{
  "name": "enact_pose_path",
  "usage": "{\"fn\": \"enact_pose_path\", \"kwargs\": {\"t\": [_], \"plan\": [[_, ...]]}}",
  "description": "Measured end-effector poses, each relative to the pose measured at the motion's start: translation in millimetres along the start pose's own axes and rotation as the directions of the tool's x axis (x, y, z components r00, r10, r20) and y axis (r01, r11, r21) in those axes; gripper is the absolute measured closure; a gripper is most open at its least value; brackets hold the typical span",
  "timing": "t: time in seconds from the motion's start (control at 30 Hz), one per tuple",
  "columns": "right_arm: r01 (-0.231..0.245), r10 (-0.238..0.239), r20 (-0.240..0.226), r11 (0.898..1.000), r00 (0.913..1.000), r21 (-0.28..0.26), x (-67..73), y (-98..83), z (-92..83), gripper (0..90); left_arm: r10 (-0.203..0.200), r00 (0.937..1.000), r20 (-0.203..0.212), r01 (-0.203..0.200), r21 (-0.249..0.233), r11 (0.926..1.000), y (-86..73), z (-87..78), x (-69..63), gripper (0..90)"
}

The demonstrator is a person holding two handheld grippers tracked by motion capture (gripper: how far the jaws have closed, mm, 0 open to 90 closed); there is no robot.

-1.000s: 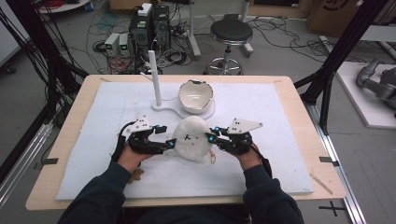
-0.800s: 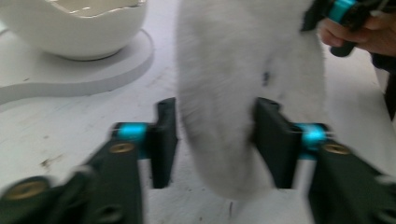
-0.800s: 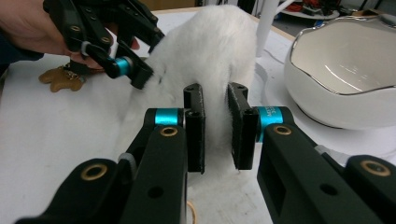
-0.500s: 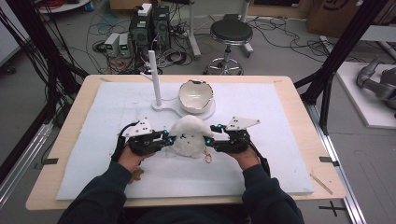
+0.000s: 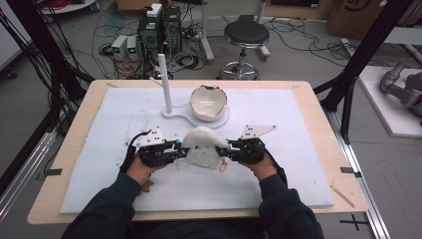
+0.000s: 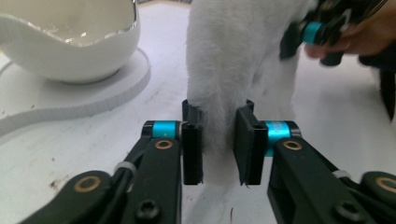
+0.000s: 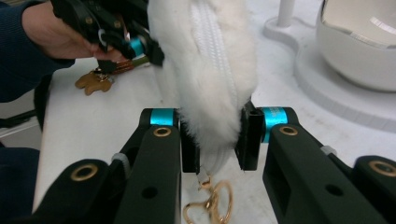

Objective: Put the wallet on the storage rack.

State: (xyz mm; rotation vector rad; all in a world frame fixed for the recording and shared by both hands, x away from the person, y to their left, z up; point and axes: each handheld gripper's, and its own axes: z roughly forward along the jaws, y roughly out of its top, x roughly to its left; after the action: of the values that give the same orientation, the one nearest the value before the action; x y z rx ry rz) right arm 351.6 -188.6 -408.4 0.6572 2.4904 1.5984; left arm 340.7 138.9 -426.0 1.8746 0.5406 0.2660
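Item, furry pouch (image 5: 203, 145): you held it just above the table (image 5: 298, 124), long axis running hand to hand, left hand-held gripper (image 5: 183, 151) clamped on one end, right hand-held gripper (image 5: 220, 151) on the zipper end, jaws lately re-closed, bowl (image 5: 209, 101) beyond.

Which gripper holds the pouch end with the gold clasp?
The right gripper: the gold clasp dangles below its jaws; the left gripper pinches the plain end of the pouch.
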Motion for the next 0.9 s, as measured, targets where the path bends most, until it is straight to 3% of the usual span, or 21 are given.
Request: {"fn": "enact_pose_path", "kwargs": {"t": [0.1, 0.17, 0.3, 0.33, 0.37, 0.5, 0.57, 0.6, 0.67, 0.7, 0.73, 0.77, 0.8, 0.83, 0.87, 0.9], "plan": [[0.032, -0.032, 0.035, 0.999, 0.9989, -0.017, 1.2, 1.5, -3.3, 76.8, -0.058, 0.9973, -0.046, 0.059, 0.022, 0.998, -1.7, -0.1, 5.2, 57.0], [0.047, -0.045, 0.057, 0.998, 0.9973, -0.029, 1.0, 3.2, -7.0, 76.8, -0.096, 0.9924, -0.077, 0.097, 0.003, 0.9953, -2.6, -4.6, 10.3, 49.7], [0.11, -0.108, 0.111, 0.994, 0.9879, -0.017, 2.0, 11.3, -14.5, 76.8, -0.173, 0.9752, -0.138, 0.167, -0.053, 0.9845, -4.5, -17.7, 21.4, 40.2], [0.121, -0.119, 0.119, 0.993, 0.9858, -0.013, 2.3, 13.8, -16.2, 76.8, -0.173, 0.9752, -0.138, 0.167, -0.053, 0.9845, -4.5, -17.7, 21.4, 38.4], [0.134, -0.132, 0.126, 0.991, 0.9832, -0.009, 2.6, 16.3, -17.7, 76.8, -0.186, 0.9686, -0.165, 0.178, -0.065, 0.982, -5.4, -24.6, 25.3, 37.2], [0.146, -0.145, 0.157, 0.989, 0.9768, 0.006, 0.7, 24.9, -22.0, 76.8, -0.176, 0.9584, -0.225, 0.164, -0.073, 0.9838, -5.8, -36.6, 30.6, 34.0], [0.148, -0.145, 0.177, 0.989, 0.9736, -0.006, -4.5, 35.4, -26.2, 76.8, -0.182, 0.9469, -0.265, 0.162, -0.095, 0.9822, -6.0, -46.5, 35.2, 27.6], [0.155, -0.151, 0.185, 0.988, 0.971, -0.008, -6.5, 39.2, -27.0, 76.8, -0.185, 0.9383, -0.292, 0.157, -0.117, 0.9805, -6.8, -56.2, 40.8, 26.2], [0.16, -0.156, 0.203, 0.987, 0.9667, -0.006, -10.1, 46.7, -28.1, 76.8, -0.19, 0.9292, -0.317, 0.157, -0.129, 0.9792, -8.6, -64.6, 46.6, 23.8], [0.165, -0.161, 0.209, 0.986, 0.9646, -0.002, -12.5, 50.8, -28.3, 76.9, -0.19, 0.9292, -0.317, 0.157, -0.129, 0.9792, -8.6, -64.6, 46.6, 23.6], [0.167, -0.165, 0.212, 0.986, 0.9634, 0.004, -14.4, 55.0, -28.6, 76.9, -0.205, 0.9185, -0.338, 0.168, -0.138, 0.9762, -11.2, -71.3, 52.0, 23.6], [0.167, -0.165, 0.212, 0.986, 0.9634, 0.004, -14.4, 55.0, -28.6, 76.9, -0.205, 0.9185, -0.338, 0.168, -0.138, 0.9762, -11.2, -71.3, 52.0, 23.6], [0.178, -0.175, 0.226, 0.984, 0.9584, 0.008, -18.3, 63.8, -29.3, 76.8, -0.214, 0.9134, -0.346, 0.174, -0.143, 0.9743, -12.5, -74.1, 54.6, 23.6], [0.183, -0.181, 0.233, 0.983, 0.9554, 0.012, -19.9, 68.8, -29.7, 76.8, -0.231, 0.9041, -0.36, 0.19, -0.146, 0.971, -14.9, -78.7, 58.8, 23.6], [0.192, -0.189, 0.241, 0.981, 0.9518, 0.01, -21.9, 73.9, -30.0, 76.8, -0.231, 0.9041, -0.36, 0.19, -0.146, 0.971, -14.9, -78.7, 58.8, 23.6], [0.202, -0.2, 0.245, 0.979, 0.9487, 0.014, -24.0, 79.4, -30.3, 76.8, -0.241, 0.897, -0.37, 0.2, -0.147, 0.9687, -17.0, -81.4, 61.7, 23.7]]}}
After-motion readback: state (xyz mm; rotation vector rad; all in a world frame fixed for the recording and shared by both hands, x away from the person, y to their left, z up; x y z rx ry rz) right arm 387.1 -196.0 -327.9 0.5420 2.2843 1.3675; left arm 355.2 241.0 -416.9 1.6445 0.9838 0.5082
